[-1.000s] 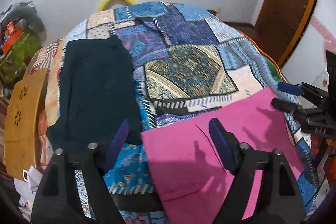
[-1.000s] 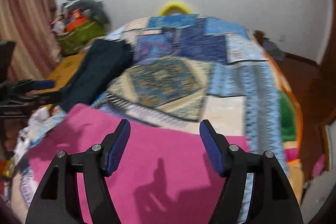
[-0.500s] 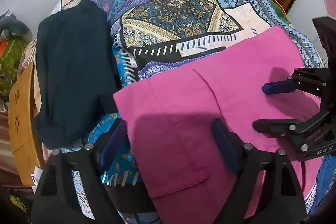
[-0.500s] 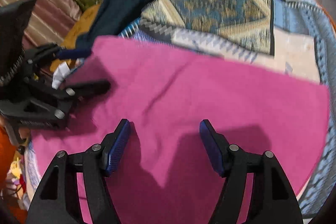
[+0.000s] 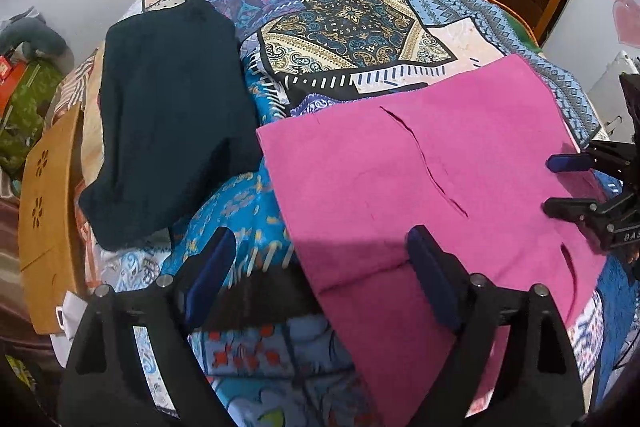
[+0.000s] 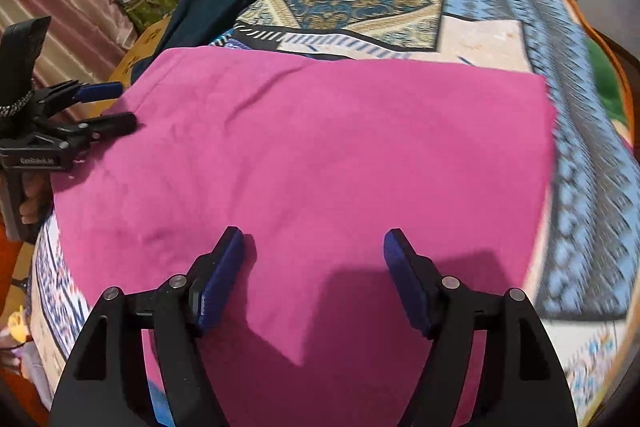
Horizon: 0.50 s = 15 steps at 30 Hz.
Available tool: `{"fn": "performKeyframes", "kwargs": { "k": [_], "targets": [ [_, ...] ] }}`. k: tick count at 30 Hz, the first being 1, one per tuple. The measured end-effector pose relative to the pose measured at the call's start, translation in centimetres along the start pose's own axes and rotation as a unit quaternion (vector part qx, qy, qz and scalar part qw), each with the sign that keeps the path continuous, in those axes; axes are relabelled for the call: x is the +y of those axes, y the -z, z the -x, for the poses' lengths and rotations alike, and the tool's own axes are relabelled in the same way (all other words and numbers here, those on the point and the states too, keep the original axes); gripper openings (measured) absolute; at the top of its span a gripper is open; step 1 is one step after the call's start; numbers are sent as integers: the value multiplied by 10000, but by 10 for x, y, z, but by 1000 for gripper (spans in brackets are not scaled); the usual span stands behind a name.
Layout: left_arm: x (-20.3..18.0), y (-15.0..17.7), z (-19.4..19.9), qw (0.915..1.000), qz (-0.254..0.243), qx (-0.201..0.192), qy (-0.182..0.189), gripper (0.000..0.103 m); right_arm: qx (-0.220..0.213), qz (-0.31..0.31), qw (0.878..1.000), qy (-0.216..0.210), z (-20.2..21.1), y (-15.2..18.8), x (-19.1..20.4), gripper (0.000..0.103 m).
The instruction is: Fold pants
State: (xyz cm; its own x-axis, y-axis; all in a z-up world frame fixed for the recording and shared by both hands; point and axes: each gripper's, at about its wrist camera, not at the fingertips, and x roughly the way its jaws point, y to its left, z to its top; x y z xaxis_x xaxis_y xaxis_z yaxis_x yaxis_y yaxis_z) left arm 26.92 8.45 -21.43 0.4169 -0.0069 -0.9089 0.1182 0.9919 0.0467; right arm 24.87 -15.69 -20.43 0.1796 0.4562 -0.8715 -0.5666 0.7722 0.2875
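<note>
Both tongs are pulling back from the pink pants (image 5: 420,187) compared with half a second ago; your views are tilting up and taking in more of the patchwork bedspread (image 5: 352,23).

- Pants are lying flat on the bedspread, at its near side, just right of the dark folded garment (image 5: 168,123), which is touching their far left corner.
- Left gripper (image 5: 316,283) is spread wide, holding nothing, hovering over the pants' left edge.
- Right gripper (image 6: 314,281) is also spread wide and empty, sitting over the near middle of the pants.
- Cloth is looking soft, light and limp, draping over the near edge of the bedspread; likely sagging and sliding when lifted.
- You are best pinching through all layers at corners or along an edge, one gripper per corner, keeping the fabric taut between them.
</note>
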Motion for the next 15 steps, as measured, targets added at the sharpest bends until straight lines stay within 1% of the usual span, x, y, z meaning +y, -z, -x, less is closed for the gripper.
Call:
{"fn": "performKeyframes", "kwargs": {
  "k": [2,4,8,11,15],
  "targets": [
    [0,5,5,10000,25,-32,-27,88,-48,-64,9999,86,6,7,-3,69],
    [-1,11,13,9998,48,-128,-136,88,-82,-108,9997,223,10,15,-7,69],
    [-1,26,22,9992,91,-233,-314,91,-203,-281,9988,343,24,31,-14,69],
    [3,36,25,9991,248,-236,-254,91,-229,-266,9979,546,31,43,-15,69],
    [10,41,31,9982,514,-239,-186,91,-298,-186,9963,782,37,52,-13,70]
  ]
}}
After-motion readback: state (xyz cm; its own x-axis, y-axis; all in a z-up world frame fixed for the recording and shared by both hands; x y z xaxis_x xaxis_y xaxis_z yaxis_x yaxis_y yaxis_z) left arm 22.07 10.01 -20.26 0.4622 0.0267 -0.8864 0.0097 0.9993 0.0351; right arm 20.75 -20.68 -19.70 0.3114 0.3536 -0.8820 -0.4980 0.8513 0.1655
